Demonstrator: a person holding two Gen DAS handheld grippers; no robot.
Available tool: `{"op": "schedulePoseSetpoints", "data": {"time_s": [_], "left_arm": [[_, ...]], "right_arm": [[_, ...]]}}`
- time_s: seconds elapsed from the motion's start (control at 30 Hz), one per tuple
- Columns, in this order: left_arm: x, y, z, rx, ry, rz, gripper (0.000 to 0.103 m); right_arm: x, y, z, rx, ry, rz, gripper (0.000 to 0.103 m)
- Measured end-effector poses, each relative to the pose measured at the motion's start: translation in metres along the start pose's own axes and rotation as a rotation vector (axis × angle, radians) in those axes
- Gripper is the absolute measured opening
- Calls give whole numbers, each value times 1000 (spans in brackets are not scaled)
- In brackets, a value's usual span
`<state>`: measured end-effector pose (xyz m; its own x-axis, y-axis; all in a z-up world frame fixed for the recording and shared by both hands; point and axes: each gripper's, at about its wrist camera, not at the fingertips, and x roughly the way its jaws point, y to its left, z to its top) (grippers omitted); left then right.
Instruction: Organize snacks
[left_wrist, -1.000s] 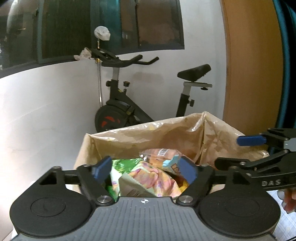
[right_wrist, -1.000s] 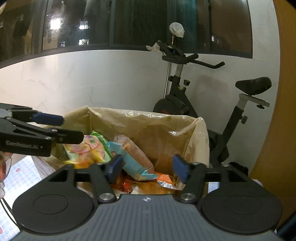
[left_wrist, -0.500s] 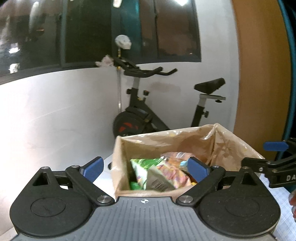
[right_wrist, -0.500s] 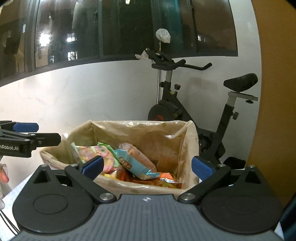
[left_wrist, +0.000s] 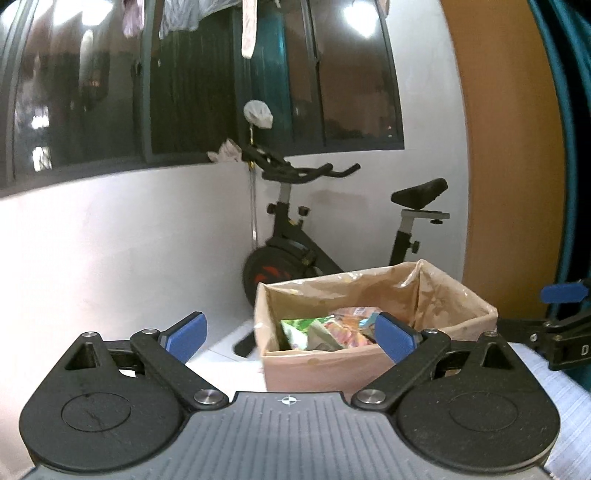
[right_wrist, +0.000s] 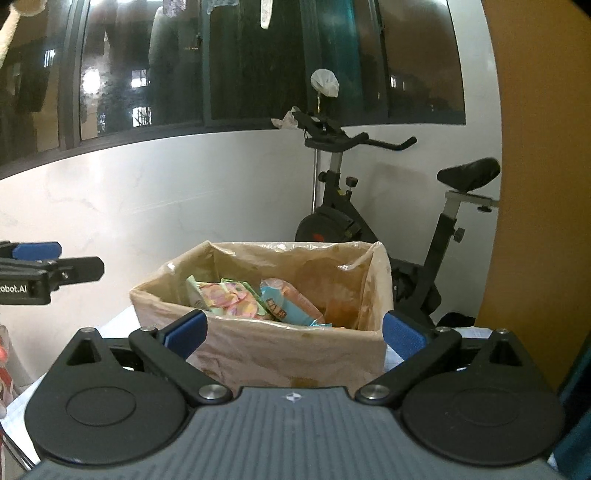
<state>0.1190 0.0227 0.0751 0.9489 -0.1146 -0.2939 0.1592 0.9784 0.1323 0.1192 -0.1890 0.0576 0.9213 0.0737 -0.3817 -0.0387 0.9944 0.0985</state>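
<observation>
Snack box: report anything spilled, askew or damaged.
Nothing spilled. The snack packets lie jumbled at angles inside the box, and its plastic liner is crumpled and stained along the rim. Both grippers are open, empty.

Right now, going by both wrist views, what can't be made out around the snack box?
- Box bottom: both views, snack packets and the near wall hide it.
- Packet lettering: too small, blurred.
- Right gripper: left wrist view, cut off by the picture's edge.
- Surface under the box: right wrist view, right gripper's body covers it.
</observation>
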Motion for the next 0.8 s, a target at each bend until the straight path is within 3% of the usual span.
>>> {"op": "schedulePoseSetpoints", "data": {"time_s": [0.17,0.43,0.8], "left_arm": [[-21,2,2,4,-10,8,99],[-41,1,2,-16,-19,14,99],[-44,5,4,-21,-38,15,99]], "right_arm": [[-24,14,-4,-38,-14,-29,103],[-55,24,-7,14,-35,-53,103],[-69,30,1,19,-47,-63,103]]}}
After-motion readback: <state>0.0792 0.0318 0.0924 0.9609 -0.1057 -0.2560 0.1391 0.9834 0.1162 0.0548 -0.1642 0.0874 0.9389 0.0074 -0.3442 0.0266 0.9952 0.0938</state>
